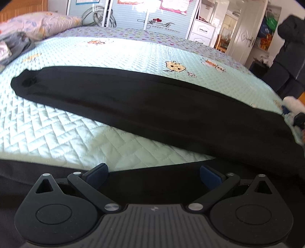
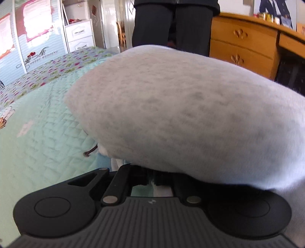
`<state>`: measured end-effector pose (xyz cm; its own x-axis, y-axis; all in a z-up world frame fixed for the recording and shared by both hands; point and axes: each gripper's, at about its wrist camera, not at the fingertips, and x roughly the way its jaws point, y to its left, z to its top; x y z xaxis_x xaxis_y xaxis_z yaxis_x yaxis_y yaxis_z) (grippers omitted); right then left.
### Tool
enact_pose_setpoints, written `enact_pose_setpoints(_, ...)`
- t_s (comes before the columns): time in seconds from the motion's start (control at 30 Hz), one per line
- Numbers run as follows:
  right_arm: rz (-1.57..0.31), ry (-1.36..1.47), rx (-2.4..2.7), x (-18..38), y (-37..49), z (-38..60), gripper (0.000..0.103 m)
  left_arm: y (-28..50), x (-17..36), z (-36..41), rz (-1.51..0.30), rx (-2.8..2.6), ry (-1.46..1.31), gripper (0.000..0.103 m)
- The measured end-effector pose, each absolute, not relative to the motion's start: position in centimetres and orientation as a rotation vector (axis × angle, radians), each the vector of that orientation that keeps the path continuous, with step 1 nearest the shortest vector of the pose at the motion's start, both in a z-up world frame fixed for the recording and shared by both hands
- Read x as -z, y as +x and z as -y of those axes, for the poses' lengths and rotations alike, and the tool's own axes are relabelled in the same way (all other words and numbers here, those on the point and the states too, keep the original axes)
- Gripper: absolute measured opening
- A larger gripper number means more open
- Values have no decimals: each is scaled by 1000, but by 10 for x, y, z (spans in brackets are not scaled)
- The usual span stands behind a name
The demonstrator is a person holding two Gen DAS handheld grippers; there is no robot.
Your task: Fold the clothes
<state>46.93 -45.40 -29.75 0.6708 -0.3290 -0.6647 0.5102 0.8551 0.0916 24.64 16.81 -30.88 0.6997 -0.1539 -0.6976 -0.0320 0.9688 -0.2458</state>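
Note:
A long black garment lies stretched across the pale green quilted bed, from far left to near right. More black cloth lies right under my left gripper, which is open with nothing between its blue pads. In the right wrist view a pale grey garment is bunched up and draped over my right gripper. Its arms are drawn together and its fingertips are hidden under the cloth, so it looks shut on this garment. The same pale cloth shows at the right edge of the left wrist view.
A person in dark trousers stands at the foot of the bed. A wooden dresser is behind on the right. A flowered pillow and a heap of grey clothes lie at the far left. A painted wardrobe stands beyond the bed.

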Motion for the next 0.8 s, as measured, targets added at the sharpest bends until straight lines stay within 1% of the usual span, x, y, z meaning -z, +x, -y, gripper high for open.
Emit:
enact_pose_setpoints(0.07, -719, 311, 332, 293, 464, 446, 16, 244, 307, -175, -797, 82, -290, 102)
enact_pose_setpoints(0.1, -722, 340, 219, 290, 449, 439, 33, 243, 306, -177, -796, 87, -311, 102)
enact_pose_setpoints(0.13, -724, 369, 104, 287, 435, 433, 54, 241, 305, -179, -790, 98, -322, 102)
enact_pose_setpoints(0.2, -763, 377, -127, 283, 405, 413, 72, 237, 301, -178, -775, 123, -322, 102)
enact_pose_setpoints(0.3, -822, 258, -287, 285, 372, 377, 79, 232, 296, -173, -763, 145, -308, 102)
enact_pose_setpoints(0.37, -832, 170, -300, 290, 360, 357, 81, 230, 295, -172, -765, 155, -319, 102)
enact_pose_setpoints(0.47, -819, 164, -261, 296, 365, 345, 82, 226, 294, -170, -773, 167, -332, 102)
enact_pose_setpoints(0.5, -818, 155, -257, 295, 368, 339, 79, 225, 293, -170, -776, 165, -333, 102)
enact_pose_setpoints(0.57, -812, 117, -277, 293, 376, 327, 56, 224, 291, -172, -779, 157, -334, 102)
enact_pose_setpoints(0.6, -813, 113, -283, 291, 375, 323, 46, 222, 290, -173, -777, 151, -338, 102)
enact_pose_setpoints(0.73, -750, -11, -188, 276, 361, 293, 43, 216, 286, -181, -755, 134, -356, 102)
enact_pose_setpoints(0.8, -658, -99, -126, 261, 349, 280, 42, 213, 284, -182, -748, 132, -358, 102)
